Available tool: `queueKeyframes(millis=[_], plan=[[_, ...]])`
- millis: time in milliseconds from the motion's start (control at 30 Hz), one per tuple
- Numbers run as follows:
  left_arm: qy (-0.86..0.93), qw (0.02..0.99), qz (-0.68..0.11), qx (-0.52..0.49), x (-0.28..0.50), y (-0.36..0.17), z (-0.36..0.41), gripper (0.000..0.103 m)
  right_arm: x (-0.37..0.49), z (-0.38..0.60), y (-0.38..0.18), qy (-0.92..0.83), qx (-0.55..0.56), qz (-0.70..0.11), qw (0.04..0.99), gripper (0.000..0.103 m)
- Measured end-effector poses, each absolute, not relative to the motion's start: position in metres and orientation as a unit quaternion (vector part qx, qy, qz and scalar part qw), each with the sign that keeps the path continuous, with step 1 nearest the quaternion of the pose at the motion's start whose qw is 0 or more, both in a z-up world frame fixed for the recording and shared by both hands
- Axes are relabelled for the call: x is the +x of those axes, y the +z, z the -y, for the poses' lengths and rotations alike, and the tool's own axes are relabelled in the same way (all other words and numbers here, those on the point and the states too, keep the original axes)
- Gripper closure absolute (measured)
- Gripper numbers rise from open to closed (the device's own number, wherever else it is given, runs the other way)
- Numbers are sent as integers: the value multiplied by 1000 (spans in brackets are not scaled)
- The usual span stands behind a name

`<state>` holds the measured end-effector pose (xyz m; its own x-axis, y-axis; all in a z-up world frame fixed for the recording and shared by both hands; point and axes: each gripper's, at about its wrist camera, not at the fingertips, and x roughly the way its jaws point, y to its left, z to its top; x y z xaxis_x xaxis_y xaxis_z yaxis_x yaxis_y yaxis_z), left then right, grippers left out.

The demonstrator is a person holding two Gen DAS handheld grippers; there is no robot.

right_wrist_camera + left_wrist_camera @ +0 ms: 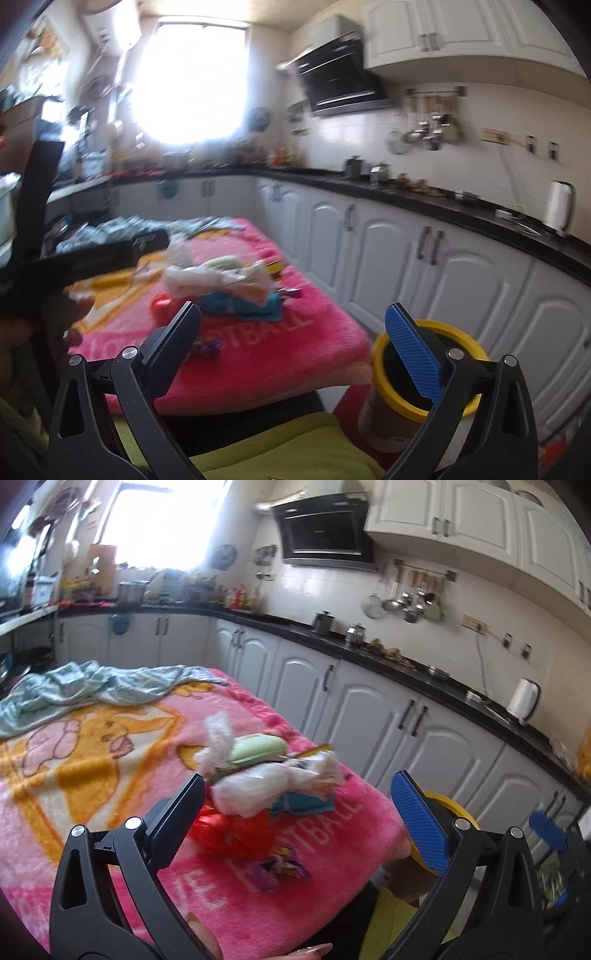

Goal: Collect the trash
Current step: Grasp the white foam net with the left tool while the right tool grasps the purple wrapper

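Observation:
A pile of trash lies on the pink blanket (110, 775) over the table: a white plastic bag (266, 786), a pale green packet (258, 749), a red crumpled wrapper (232, 830), a teal packet (303, 805) and a purple wrapper (277, 867). My left gripper (299, 819) is open and empty, above the pile's near side. My right gripper (295, 339) is open and empty, back from the table's near right corner. A yellow-rimmed bin (424, 373) stands on the floor right of the table, behind the right finger. The pile also shows in the right wrist view (221, 280).
A crumpled teal cloth (92, 686) lies at the table's far end. White cabinets under a black counter (406, 679) run along the right wall, with a white kettle (524, 698). The left gripper's body (92, 254) crosses the right view's left side. A green cushion (258, 443) lies below.

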<state>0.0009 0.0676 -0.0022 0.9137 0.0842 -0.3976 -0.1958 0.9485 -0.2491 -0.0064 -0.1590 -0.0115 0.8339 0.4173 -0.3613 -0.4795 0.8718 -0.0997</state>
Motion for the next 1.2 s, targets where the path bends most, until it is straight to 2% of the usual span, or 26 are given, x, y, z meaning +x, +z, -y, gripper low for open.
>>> queueKeyframes(millis=[233,600,933,1200], plan=[[120,956,-197,-182,0,-1,-112,11,5,118,-23,302,-129,-205,922,6],[160,942,-210,-206,9,-1,-154,11,41,65,-45,370,-125,-277,878,6],[127,939,-244,-205,60,-10,-178,11,87,23,-100,375,-124,-370,841,6],[77,927,-298,-213,108,-36,-180,11,106,9,-129,370,-120,-404,828,6]])
